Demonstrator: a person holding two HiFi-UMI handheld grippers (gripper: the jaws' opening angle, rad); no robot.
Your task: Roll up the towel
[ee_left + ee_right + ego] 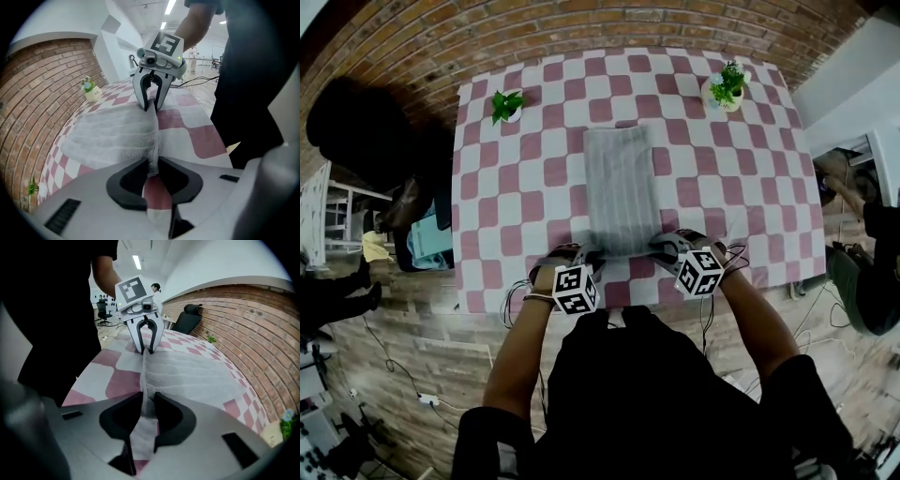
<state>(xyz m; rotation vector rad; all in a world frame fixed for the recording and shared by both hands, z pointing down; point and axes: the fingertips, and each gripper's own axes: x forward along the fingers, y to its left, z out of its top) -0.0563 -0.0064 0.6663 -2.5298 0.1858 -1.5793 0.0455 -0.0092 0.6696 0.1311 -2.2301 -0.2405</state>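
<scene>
Left gripper (pixel 151 171) was clamped narrow on the towel (pixel 622 187), on the near hem at its left corner. Right gripper (pixel 147 408) was clamped the same way on the right corner. Both had their pads pressing on fabric, and I saw nothing else between them.

Towel lay flat on the checked cloth (pixel 502 216), mid-table, long side running away from the person. Near hem was pinched up into a thin ridge running between the two grippers. Everything beyond it was unrolled, so I'd put the roll at its very start.

My read on doing the first turn well:
- Lay the hem over onto the towel low and tight. A loose core would give a fat, sloppy roll.
- Move both hands together with the hem square to the long sides, or it would cone.
- Use light tension across the hem and don't pull toward the body. Towel looked free to slide.
- Make sure the pads hold towel only. Catching the cloth underneath would drag everything.
- Expect a regrip after each turn.

Left plant (pixel 505 105) and right plant (pixel 727 86) stood at the far corners, well apart from the towel, so no obstruction.
</scene>
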